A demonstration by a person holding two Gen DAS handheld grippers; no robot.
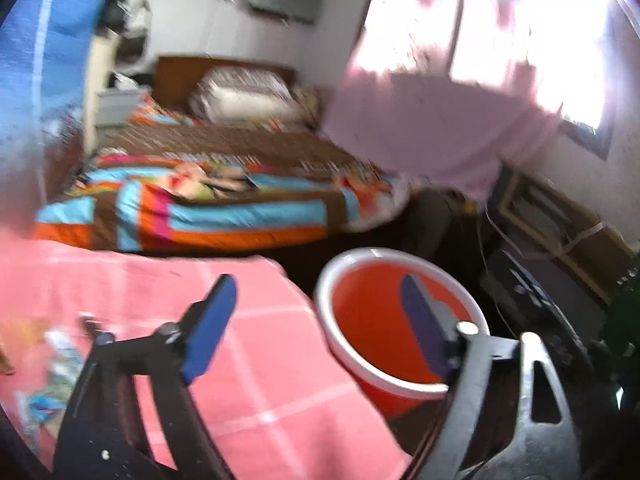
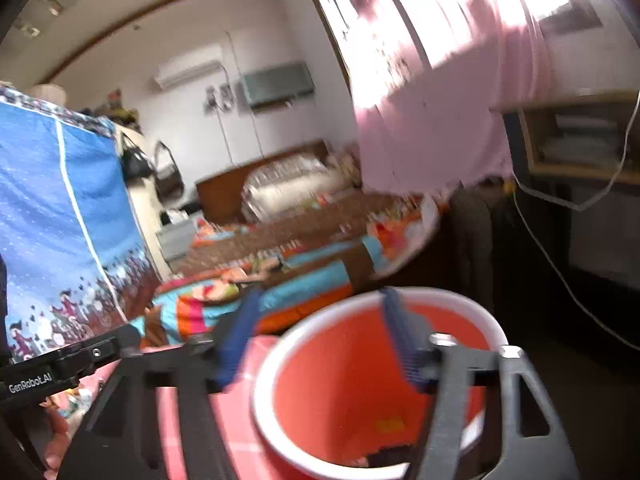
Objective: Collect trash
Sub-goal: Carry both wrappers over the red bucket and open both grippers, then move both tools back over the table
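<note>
A red bucket point(image 1: 384, 320) with a white rim stands on the floor beside a table with a pink checked cloth point(image 1: 248, 344). My left gripper point(image 1: 316, 320) is open and empty above the table's right edge and the bucket. Several wrappers point(image 1: 56, 376) lie on the cloth at the far left. In the right wrist view my right gripper point(image 2: 320, 332) is open and empty above the bucket point(image 2: 360, 380). Small scraps point(image 2: 384, 424) lie inside the bucket. The left gripper's body point(image 2: 60, 364) shows at the left edge.
A bed with a striped quilt point(image 1: 208, 196) stands behind the table. A pink curtain point(image 1: 432, 128) hangs at the window on the right. A blue cloth-covered wardrobe point(image 2: 60, 220) is on the left. Shelves and cables point(image 1: 560, 232) fill the right side.
</note>
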